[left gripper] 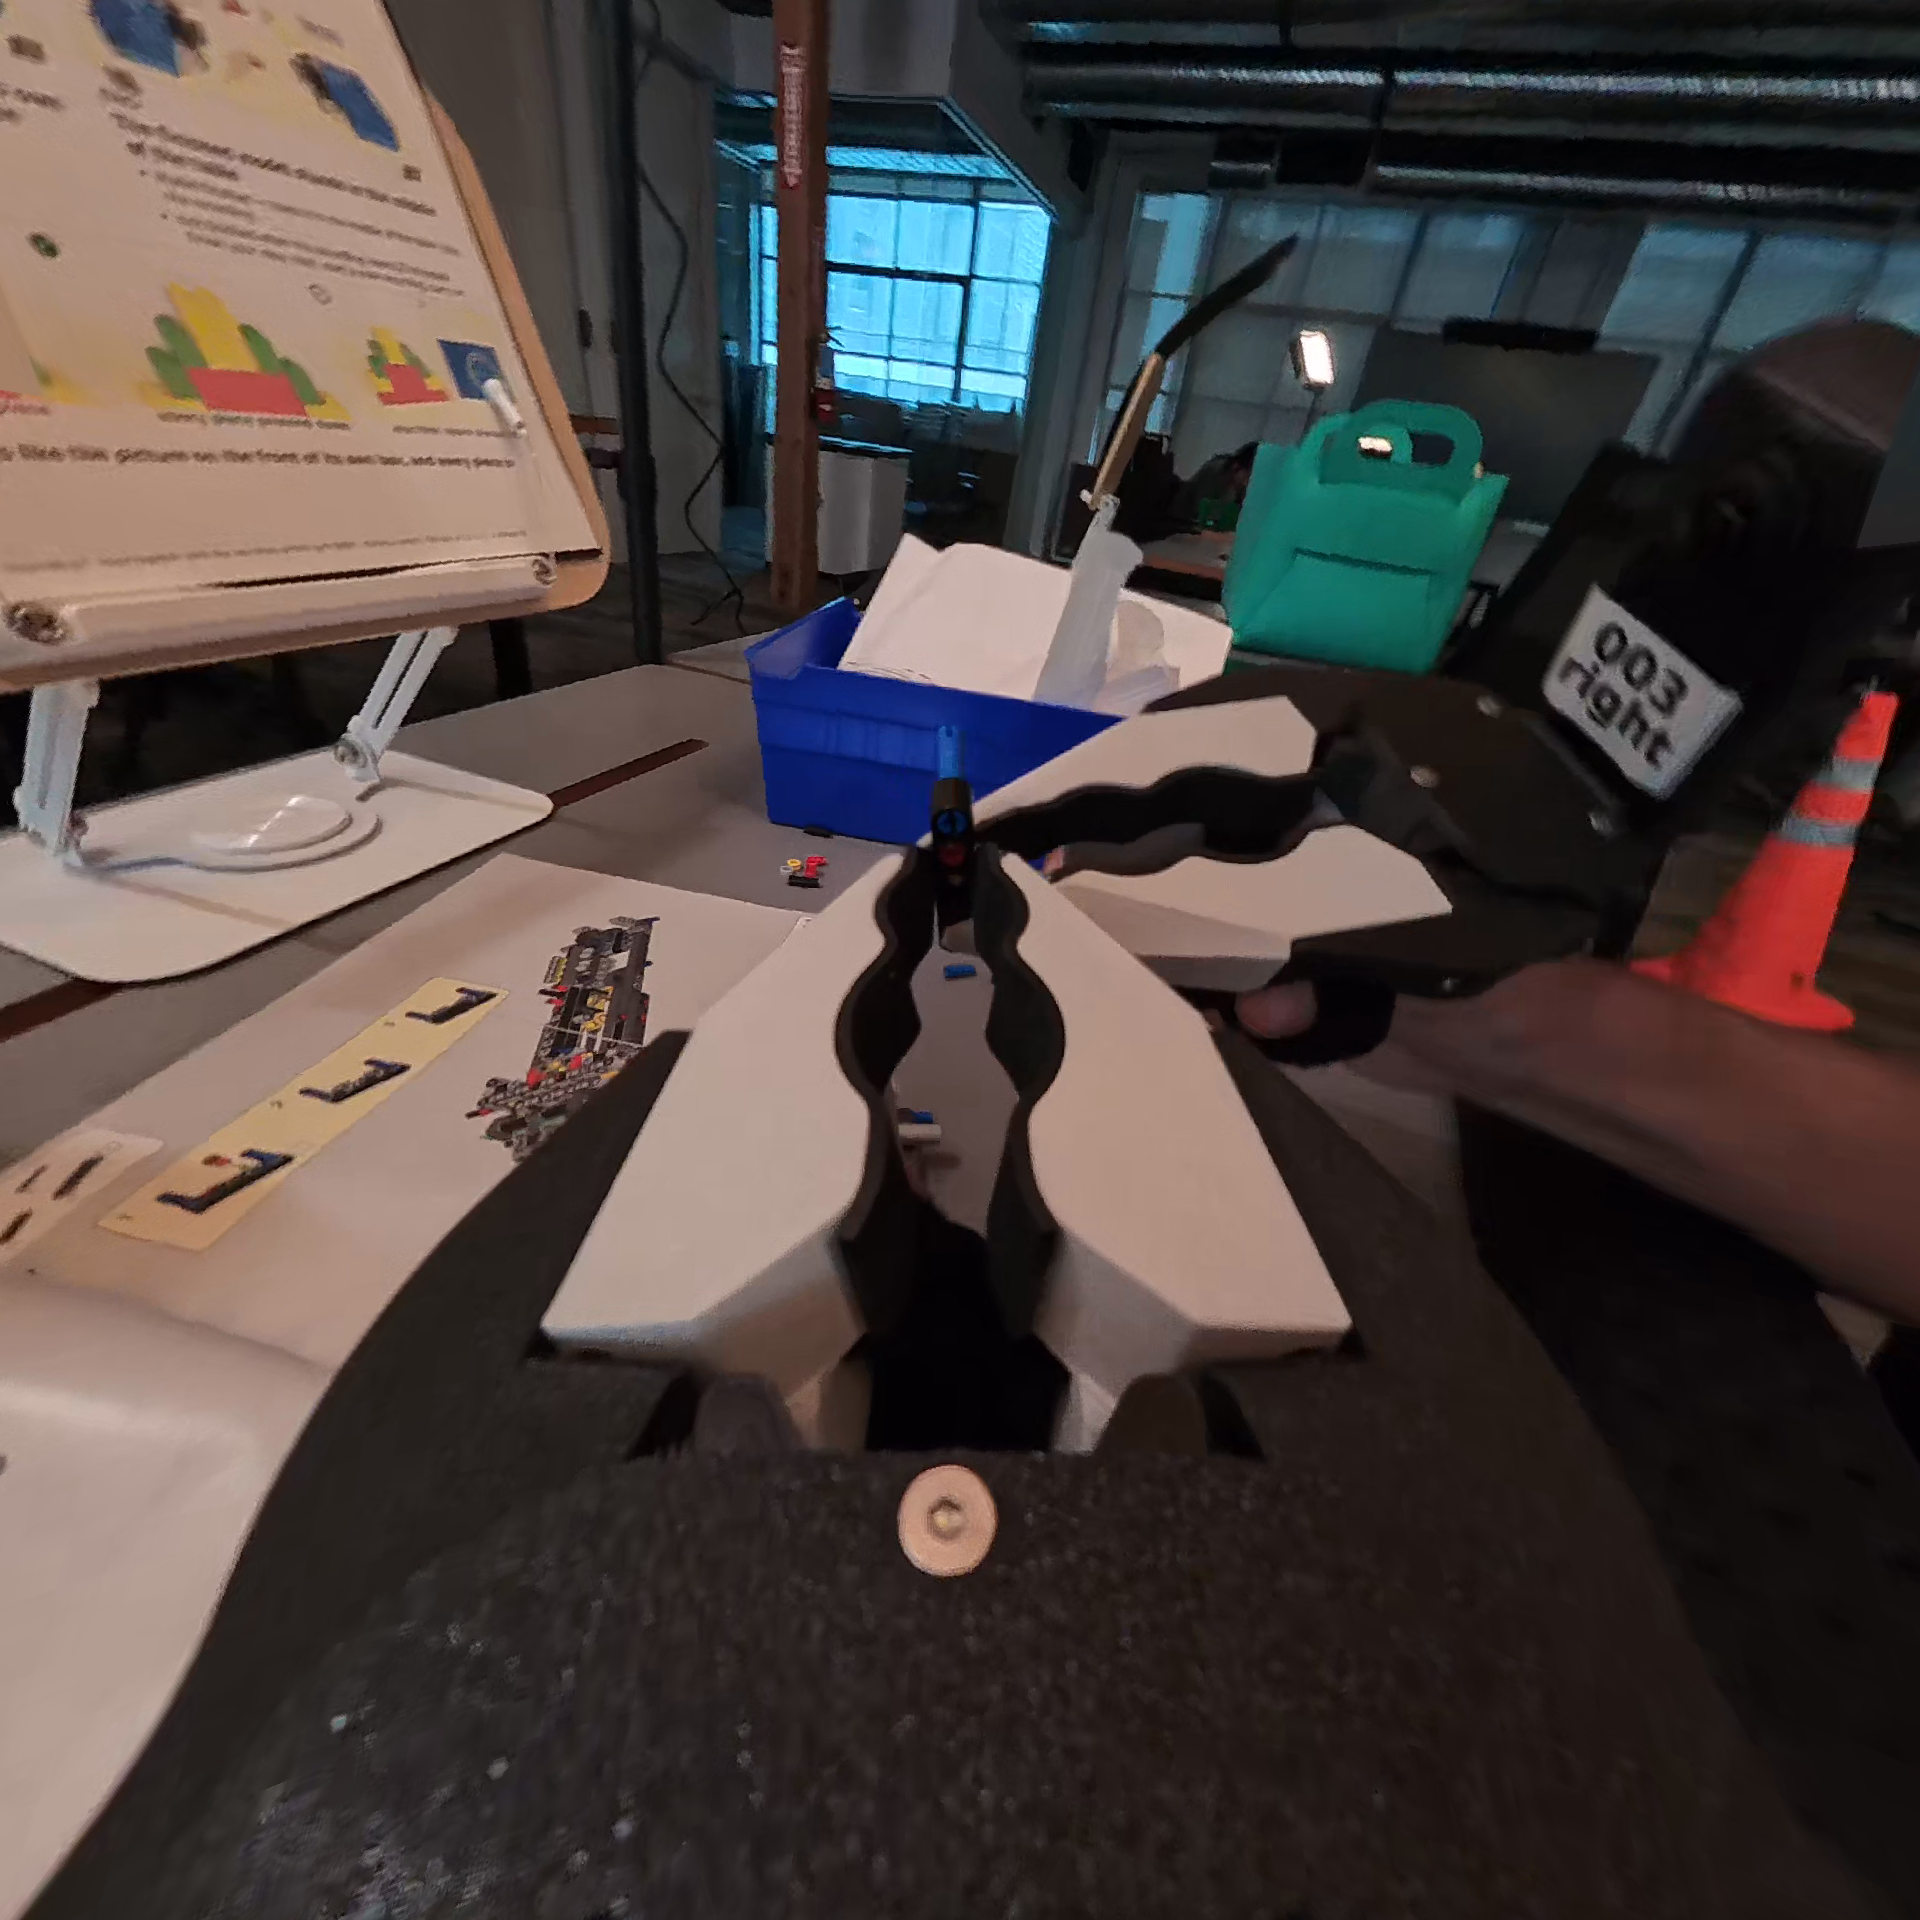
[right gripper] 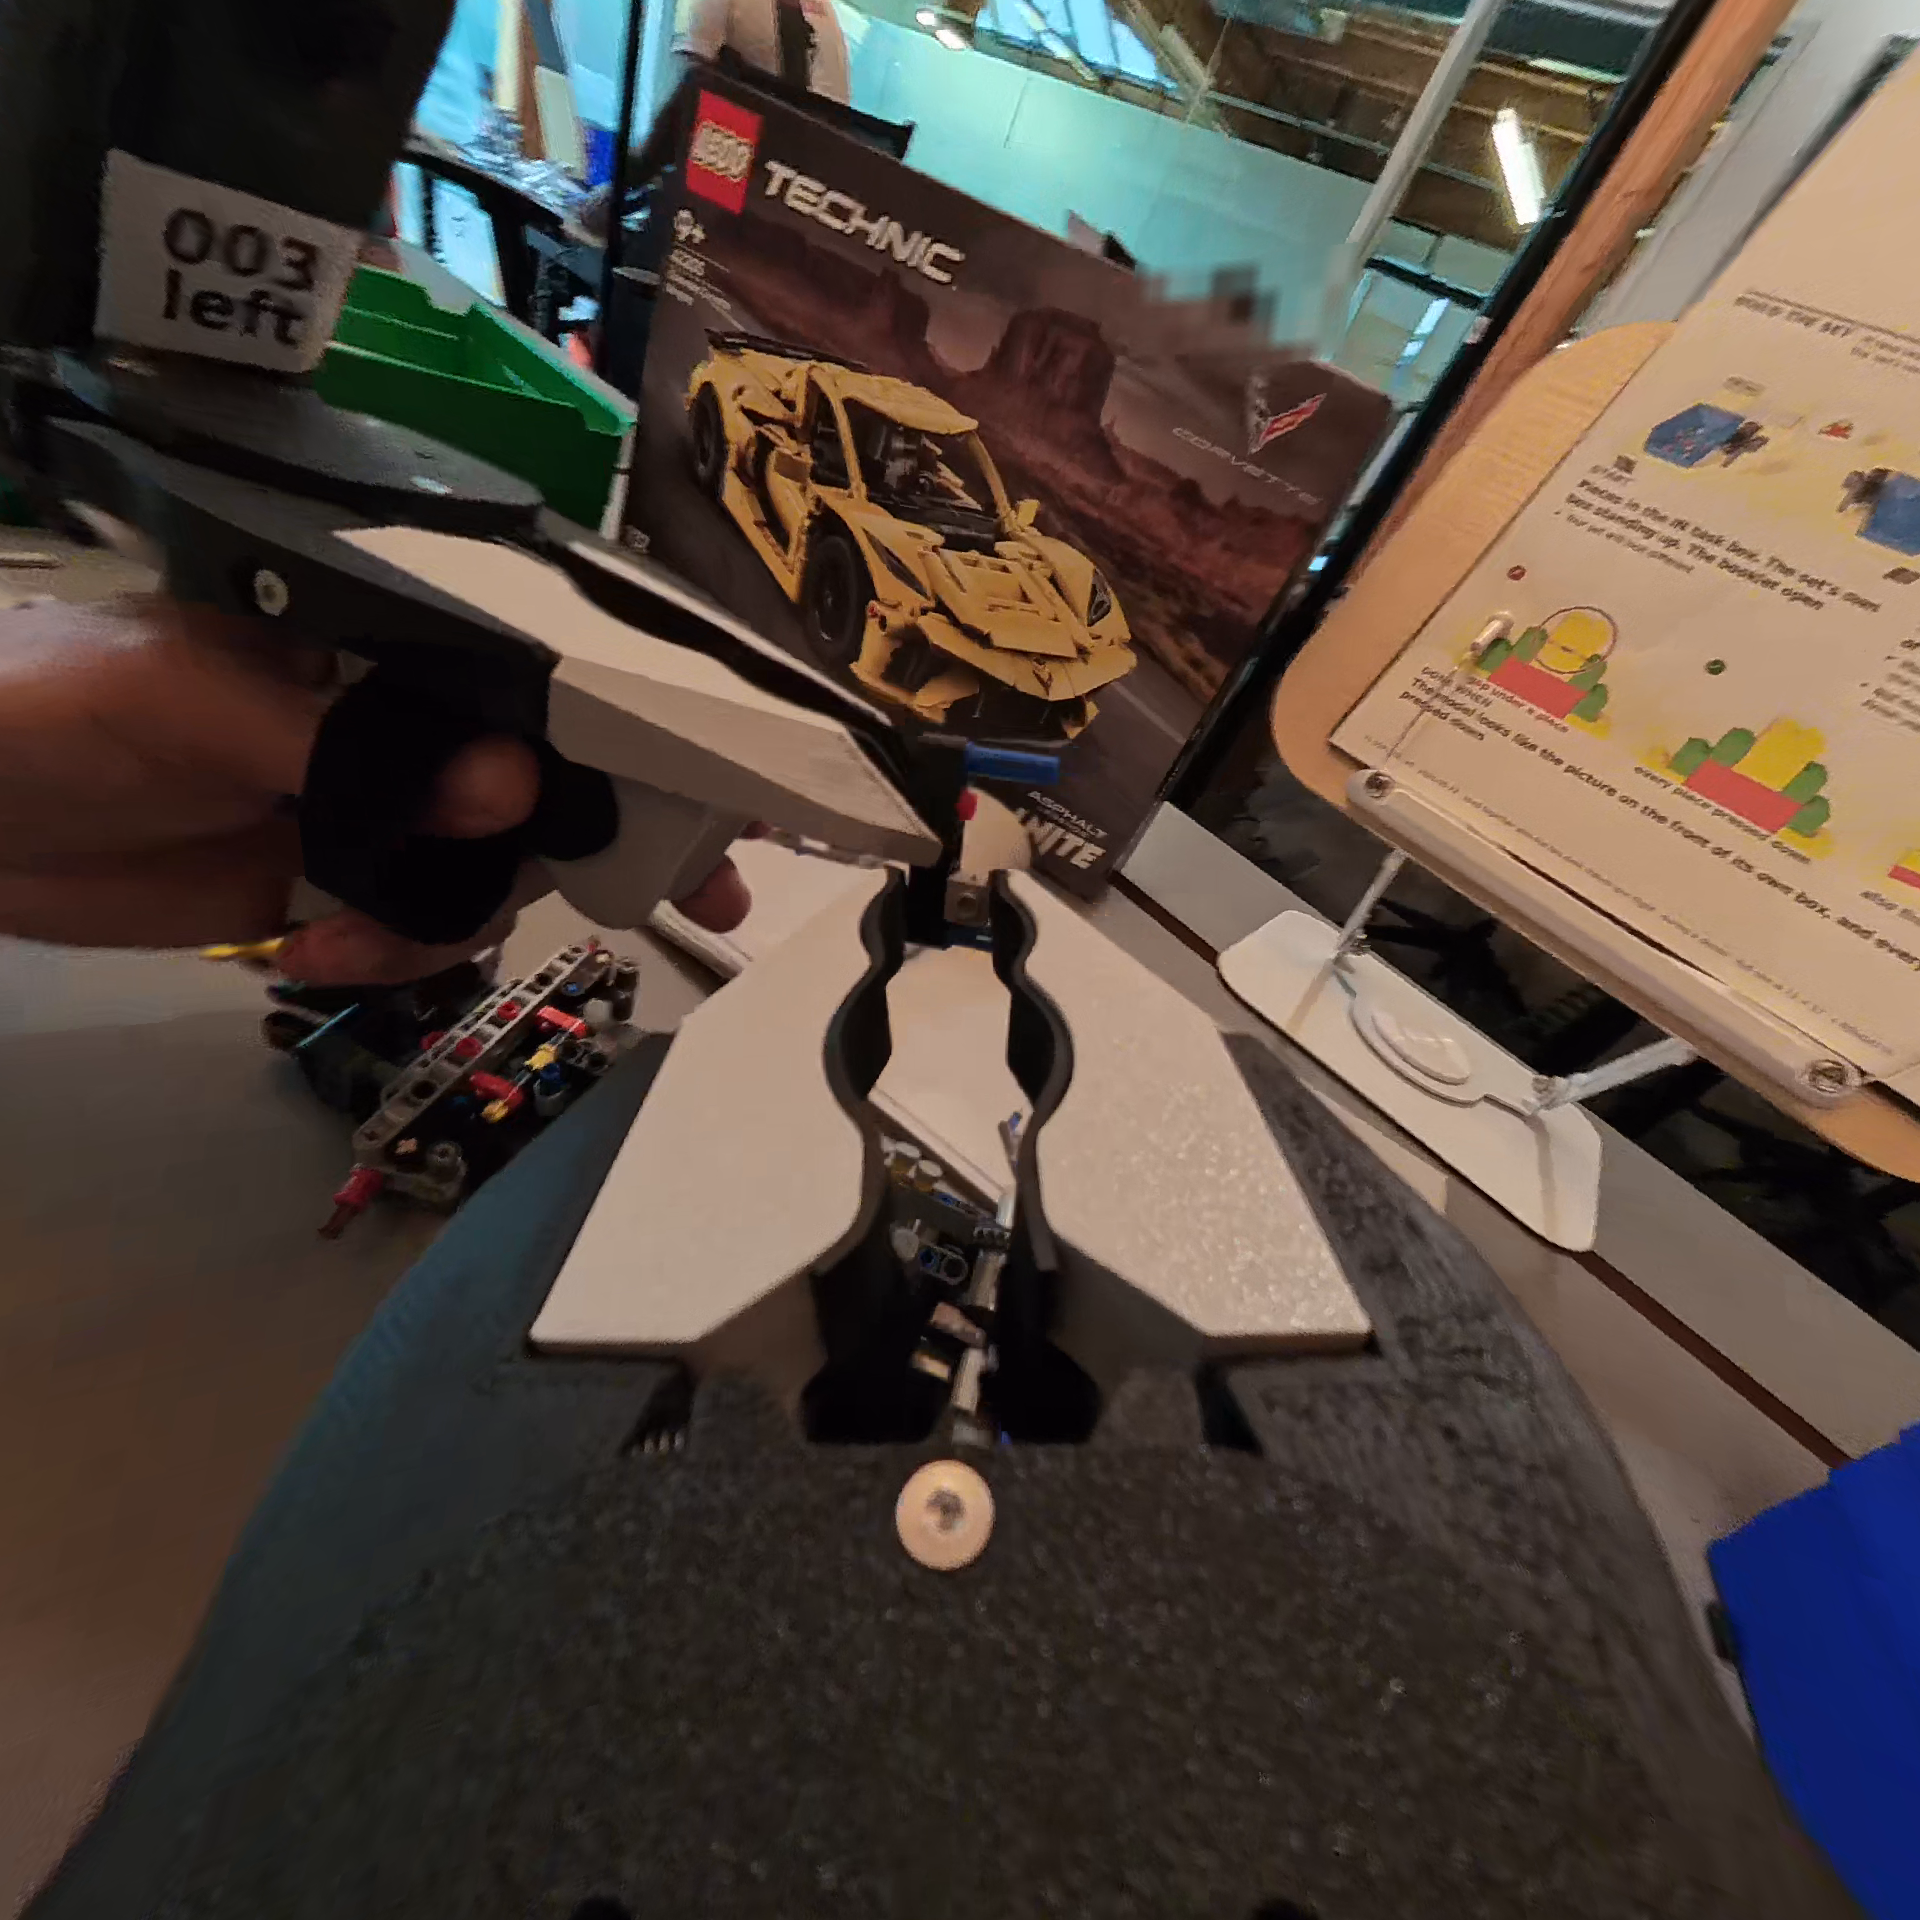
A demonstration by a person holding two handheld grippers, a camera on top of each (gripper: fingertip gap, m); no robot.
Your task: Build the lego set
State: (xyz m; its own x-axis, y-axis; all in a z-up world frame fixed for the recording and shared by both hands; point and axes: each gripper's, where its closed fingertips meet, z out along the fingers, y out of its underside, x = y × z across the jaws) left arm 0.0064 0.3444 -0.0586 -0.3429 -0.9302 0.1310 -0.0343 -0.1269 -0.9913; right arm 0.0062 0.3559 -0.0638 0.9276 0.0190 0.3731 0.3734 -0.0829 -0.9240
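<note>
Both tongs meet in mid-air above the bench (left gripper: pixel 644 727), pinching the same small lego sub-assembly (left gripper: pixel 951 852) between them: a thin black piece with a red pin and a blue pin sticking out the top. Left tongs (left gripper: pixel 951 883) are closed on its lower part; right tongs (right gripper: pixel 945 914) are closed on it too, gripping the black and grey end, and in the left wrist view they come in from the right side, tips touching the piece. Judgement: the part is very light, rigid plastic, smooth and a bit slippery, so it can pivot or pop out of the tips if squeezed off-centre; pins press in with friction and need a straight push, not a twist. Best hold looks like the flat sides of the black beam, clear of the pin holes, with the other tongs on the pin's shaft. The larger partly built chassis (right gripper: pixel 488 1070), grey and black with red and yellow pins, lies on the bench below the left tongs, apart from the held piece. A few loose pieces (left gripper: pixel 805 868) lie in front of the blue bin (left gripper: pixel 883 748). That bin holds white paper or bags, no bricks visible. A green bin (right gripper: pixel 468 384) sits behind; contents can't be seen. The set's box (right gripper: pixel 935 499) stands upright at the back, and the instruction booklet (left gripper: pixel 343 1081) lies open on the bench.
</note>
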